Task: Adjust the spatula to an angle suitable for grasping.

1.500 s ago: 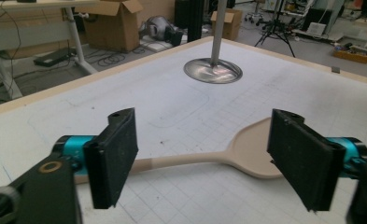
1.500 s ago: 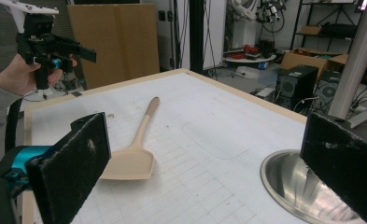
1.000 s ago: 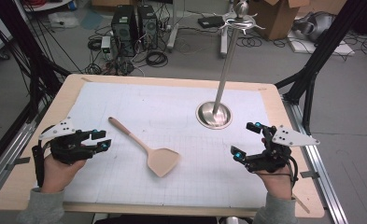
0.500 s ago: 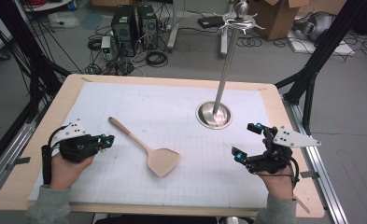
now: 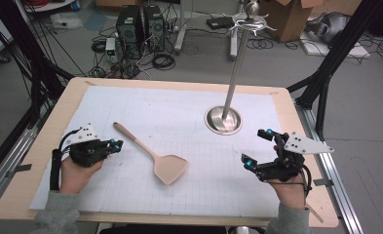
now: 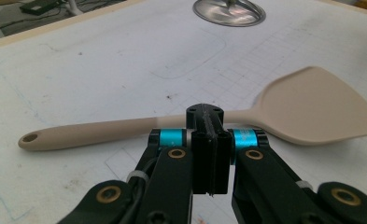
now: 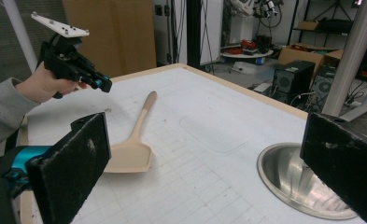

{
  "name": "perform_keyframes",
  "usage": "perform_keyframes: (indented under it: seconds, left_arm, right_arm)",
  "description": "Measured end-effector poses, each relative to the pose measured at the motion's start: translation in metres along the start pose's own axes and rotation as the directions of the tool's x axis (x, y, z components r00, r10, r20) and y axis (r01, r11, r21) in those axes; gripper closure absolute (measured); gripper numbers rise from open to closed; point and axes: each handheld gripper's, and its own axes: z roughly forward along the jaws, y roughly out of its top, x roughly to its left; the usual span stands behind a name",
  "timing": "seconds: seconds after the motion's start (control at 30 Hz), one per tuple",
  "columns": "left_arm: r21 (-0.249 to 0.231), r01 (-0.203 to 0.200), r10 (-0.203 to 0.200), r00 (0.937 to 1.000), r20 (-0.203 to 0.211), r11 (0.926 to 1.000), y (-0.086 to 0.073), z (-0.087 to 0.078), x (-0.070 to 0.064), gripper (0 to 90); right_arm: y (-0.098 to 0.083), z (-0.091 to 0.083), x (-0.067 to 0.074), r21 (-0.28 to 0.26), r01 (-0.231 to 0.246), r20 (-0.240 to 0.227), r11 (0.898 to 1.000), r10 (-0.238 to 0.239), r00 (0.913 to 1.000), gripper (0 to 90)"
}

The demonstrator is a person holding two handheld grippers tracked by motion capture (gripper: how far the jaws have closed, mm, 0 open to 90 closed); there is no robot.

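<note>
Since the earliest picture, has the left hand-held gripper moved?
Yes. The left hand-held gripper moved toward the spatula handle, its jaws just closing with nothing between them.

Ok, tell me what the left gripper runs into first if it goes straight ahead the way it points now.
Most likely the handle of the beige flat spatula. The left gripper, jaws shut, points straight at it; the gap between them is hard to judge.

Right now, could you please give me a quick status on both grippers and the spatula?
Left gripper jaws shut, empty, beside the handle. Right gripper jaws wide open, empty. Spatula flat on the table, untouched. Nothing between left gripper and handle.
</note>
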Motion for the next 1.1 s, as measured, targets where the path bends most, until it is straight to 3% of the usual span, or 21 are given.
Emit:
perform_keyframes:
  seconds: [0.07, 0.27, 0.43, 0.6, 0.73, 0.87, 1.0, 1.1]
  left_arm:
    - [0.011, -0.012, 0.012, 0.9998, -0.013, 0.9999, -0.001, 0.004, 0.002, 89.6]
    - [-0.013, 0.021, -0.021, 0.9997, -0.014, 0.9997, -0.003, 0.013, 0.005, 89.6]
    - [0.008, -0.009, 0.01, 0.9984, -0.056, 0.9999, -0.006, 0.021, 0.007, 89.6]
    - [0.007, 0.007, -0.006, 0.9967, -0.081, 0.9999, -0.009, 0.027, 0.011, 89.6]
    - [-0.015, 0.04, -0.041, 0.9928, -0.112, 0.9991, -0.01, 0.03, 0.016, 89.6]
    - [-0.031, 0.067, -0.07, 0.9907, -0.117, 0.9973, -0.012, 0.032, 0.024, 89.7]
    - [-0.013, 0.07, -0.071, 0.9893, -0.127, 0.9975, -0.016, 0.037, 0.029, 89.6]
    - [0.006, 0.092, -0.09, 0.9847, -0.15, 0.9958, -0.018, 0.042, 0.031, 89.6]
  right_arm:
    - [0.0, -0.001, 0.0, -0.001, -0.005, 0.027, 1.0, 0.005, 0.9996, 0.7]
    - [0.0, -0.002, -0.002, -0.007, -0.014, 0.015, 1.0, 0.014, 0.9998, 0.7]
    - [0.0, -0.001, -0.001, 0.001, -0.006, 0.002, 1.0, 0.006, 1.0, 0.7]
    - [-0.001, 0.002, 0.0, 0.012, 0.0, -0.002, 1.0, 0.001, 1.0, 0.7]
    - [-0.001, 0.002, 0.001, 0.018, -0.005, -0.002, 1.0, 0.005, 1.0, 0.8]
    - [-0.001, 0.002, 0.0, 0.015, -0.007, 0.008, 1.0, 0.007, 0.9999, 0.7]
    - [-0.001, 0.002, 0.0, 0.013, -0.007, 0.01, 1.0, 0.007, 0.9999, 0.7]
    - [-0.001, 0.002, 0.001, 0.016, -0.009, 0.01, 1.0, 0.009, 0.9999, 0.7]
